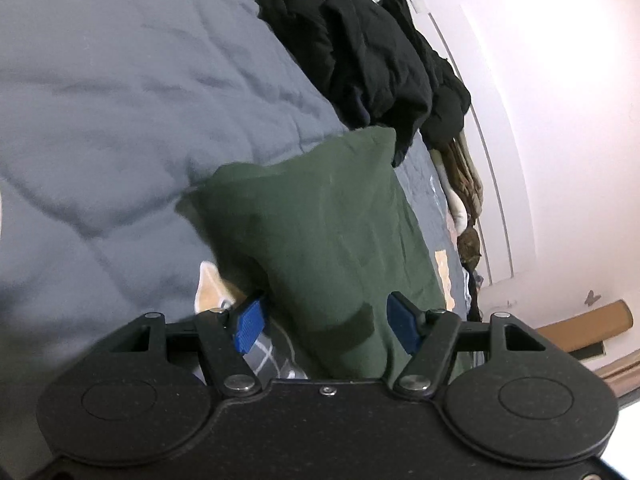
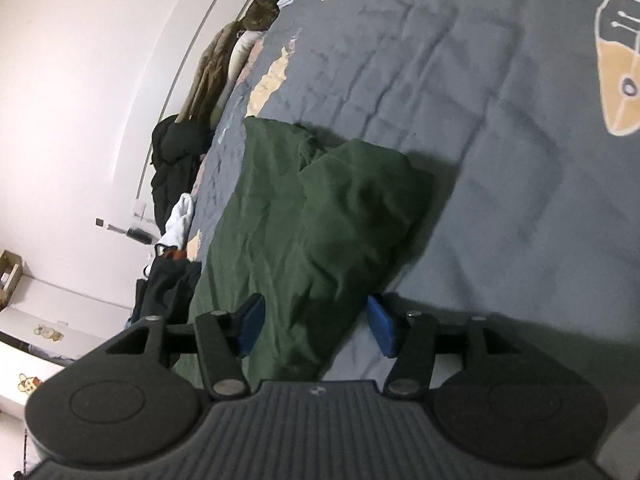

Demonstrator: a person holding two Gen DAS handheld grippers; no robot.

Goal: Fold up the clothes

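Note:
A dark green garment (image 1: 320,216) lies partly folded on the grey-blue quilt (image 1: 120,100), one layer doubled over another. My left gripper (image 1: 326,326) hovers over its near end, open, with the green cloth showing between the blue pads (image 1: 249,322). In the right wrist view the same green garment (image 2: 304,216) stretches away from me, a thicker folded part on its right side. My right gripper (image 2: 316,326) stands open over the near edge, blue pads (image 2: 382,330) wide apart and the cloth passing loosely between them.
A heap of black clothes (image 1: 368,48) lies along the bed's far side by the white wall (image 1: 540,120). Brown and olive garments (image 2: 212,72) line the wall edge. A checked fabric (image 1: 268,356) peeks out under the green garment. Low white furniture (image 2: 36,320) stands beyond the bed.

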